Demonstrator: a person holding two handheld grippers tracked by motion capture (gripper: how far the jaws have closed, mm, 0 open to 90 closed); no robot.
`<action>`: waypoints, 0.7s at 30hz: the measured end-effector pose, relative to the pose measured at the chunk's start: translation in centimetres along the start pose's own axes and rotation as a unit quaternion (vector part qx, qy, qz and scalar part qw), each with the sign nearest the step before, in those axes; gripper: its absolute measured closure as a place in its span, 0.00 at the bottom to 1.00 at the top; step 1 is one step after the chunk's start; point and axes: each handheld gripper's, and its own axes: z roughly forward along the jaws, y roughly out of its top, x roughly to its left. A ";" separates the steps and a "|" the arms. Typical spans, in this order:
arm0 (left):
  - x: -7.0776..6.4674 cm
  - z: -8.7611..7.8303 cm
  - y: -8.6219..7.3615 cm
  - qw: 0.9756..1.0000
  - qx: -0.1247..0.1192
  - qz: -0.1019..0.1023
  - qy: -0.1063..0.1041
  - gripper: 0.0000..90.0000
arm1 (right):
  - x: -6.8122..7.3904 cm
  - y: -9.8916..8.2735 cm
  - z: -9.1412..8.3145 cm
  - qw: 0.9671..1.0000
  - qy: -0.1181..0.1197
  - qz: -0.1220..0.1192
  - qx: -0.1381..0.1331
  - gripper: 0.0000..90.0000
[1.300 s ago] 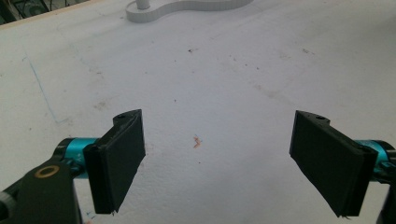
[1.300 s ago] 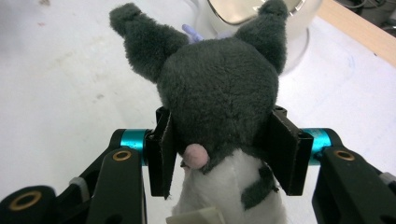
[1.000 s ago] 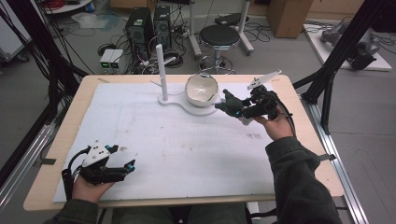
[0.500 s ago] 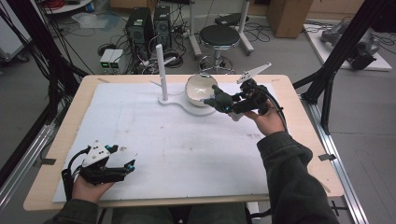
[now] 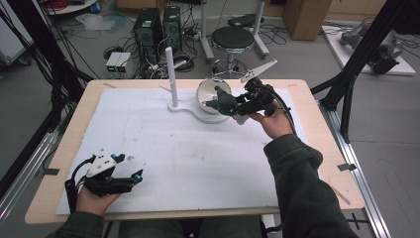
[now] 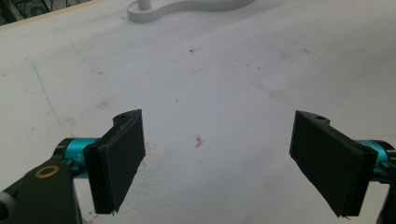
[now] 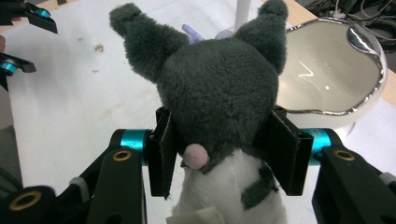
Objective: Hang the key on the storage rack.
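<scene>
While clamped in right gripper (image 7: 219, 156), plush toy (image 7: 219, 93), beside bowl (image 7: 327, 70)

Light: bright and even from overhead, indoor.
Shadows: soft and faint under the left gripper (image 5: 136, 174) on the table (image 5: 59, 163).
Glare: a white highlight streaked inside the bowl (image 7: 327, 70).
Focus: the plush toy (image 7: 219, 88) was sharp; the bowl behind it looked softer.
Edges: the high view bent slightly at its corners.

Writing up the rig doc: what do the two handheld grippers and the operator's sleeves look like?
Both the left gripper and the right gripper have black bodies, flat black rectangular pads, teal collars behind them, brass-coloured pivot screws, a grey three-cornered top plate and a trailing black cable. The sleeves are dark grey-green.
</scene>
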 end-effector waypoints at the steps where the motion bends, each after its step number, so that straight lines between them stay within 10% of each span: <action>1: 0.0 0.0 0.0 1.000 0.000 0.000 0.000 0.21 | 0.0 0.2 0.1 1.000 0.001 -0.001 -0.002 0.54; 21: 0.0 0.0 0.0 1.000 0.000 0.003 -0.001 0.21 | 0.8 3.5 2.2 1.000 0.022 -0.005 -0.010 0.54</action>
